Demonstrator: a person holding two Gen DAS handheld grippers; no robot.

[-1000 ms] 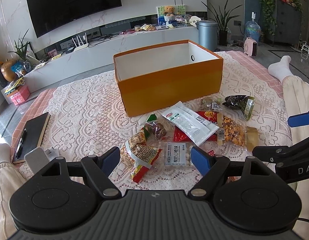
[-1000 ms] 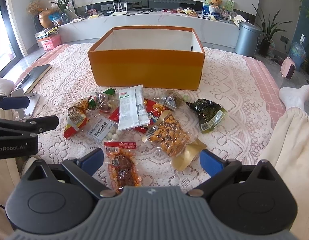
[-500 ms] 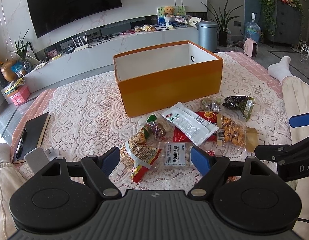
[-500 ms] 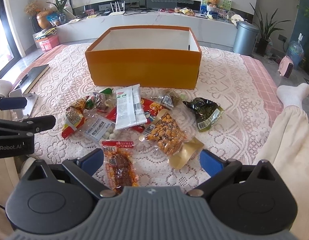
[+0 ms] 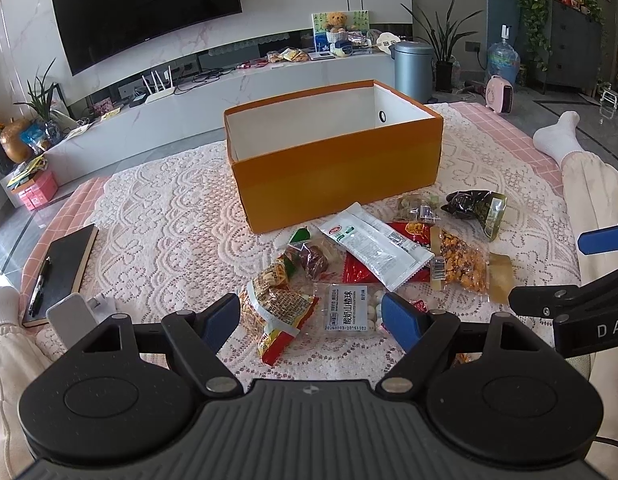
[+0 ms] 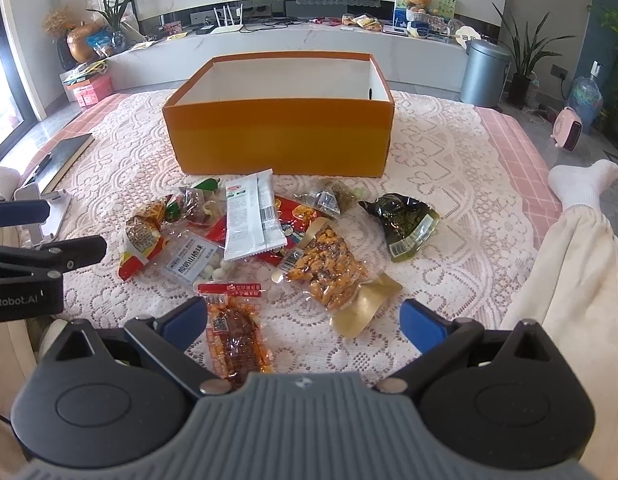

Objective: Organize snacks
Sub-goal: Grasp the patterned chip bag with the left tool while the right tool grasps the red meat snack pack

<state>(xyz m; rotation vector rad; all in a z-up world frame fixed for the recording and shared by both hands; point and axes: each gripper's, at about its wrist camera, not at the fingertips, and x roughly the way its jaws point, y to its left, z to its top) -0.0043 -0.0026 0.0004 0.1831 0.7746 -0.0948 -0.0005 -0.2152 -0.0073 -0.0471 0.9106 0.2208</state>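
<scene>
- Your left gripper (image 5: 311,316) has its blue-padded jaws spread wide and holds nothing; it hangs low in the left wrist view, over the near edge of the snack pile.
- Your right gripper (image 6: 305,322) is likewise spread and empty, at the bottom of its own view.
- The snacks lie loose on the white lace cloth (image 6: 449,168), centre of both frames, just in front of the open orange cardboard box (image 6: 281,144), whose white inside shows no packets in it yet.
- Nearest your right jaws is the clear red-labelled packet of reddish-brown strips (image 6: 235,330), lying just inside the left pad. I judge it the easiest first pick.
- Nearest your left jaws are the crinkled red-and-yellow wrapped snack (image 5: 275,308) and the clear packet of small white balls with a white label (image 5: 349,308); they touch each other, so pick one and straddle only it.
- Come down with the pads on either side of a packet's narrow width, and close on the sealed edge or the filled body, not the slippery flat film.
- The long white sachet (image 6: 251,216) overlaps the flat red packet (image 6: 293,220); lift the top one first, or the lower may drag.
- Carry each well over the box's near wall before releasing.
</scene>
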